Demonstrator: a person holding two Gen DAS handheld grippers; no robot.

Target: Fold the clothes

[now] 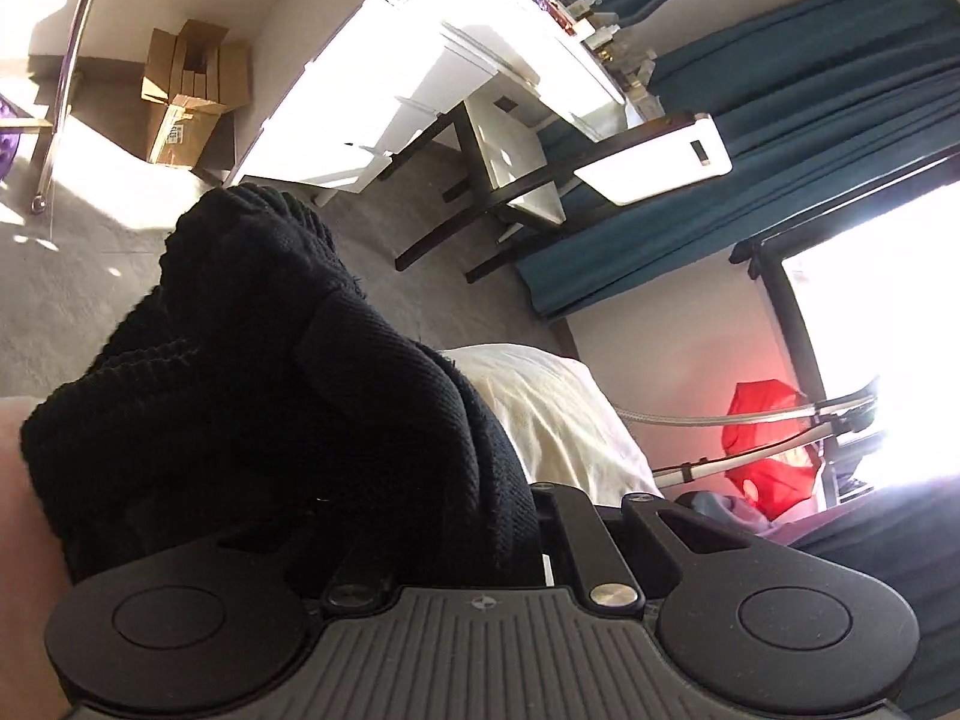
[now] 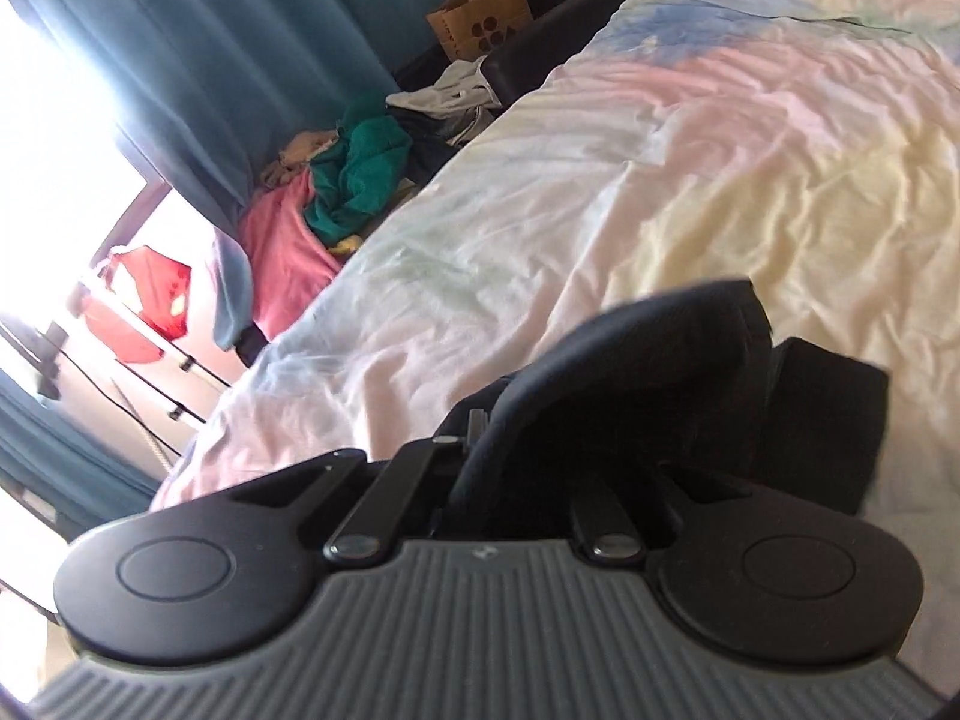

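A black knitted garment (image 1: 270, 372) fills the lower left of the left wrist view and drapes over my left gripper (image 1: 420, 450), hiding its fingers. The jaws are shut on that cloth. In the right wrist view a smoother part of the black garment (image 2: 660, 372) bunches over my right gripper (image 2: 570, 420), which is shut on it too, fingers hidden. That gripper hangs above the pastel duvet (image 2: 720, 150) of a bed. Whether both grippers hold the same garment cannot be told.
A pile of green and pink clothes (image 2: 354, 180) lies beside the bed, with a paper bag (image 2: 477, 15) behind. The left wrist view shows a white desk (image 1: 390, 90), a dark chair (image 1: 480, 180), cardboard boxes (image 1: 192, 90), teal curtains (image 1: 780, 150) and a red cloth (image 1: 762, 450) on a rack.
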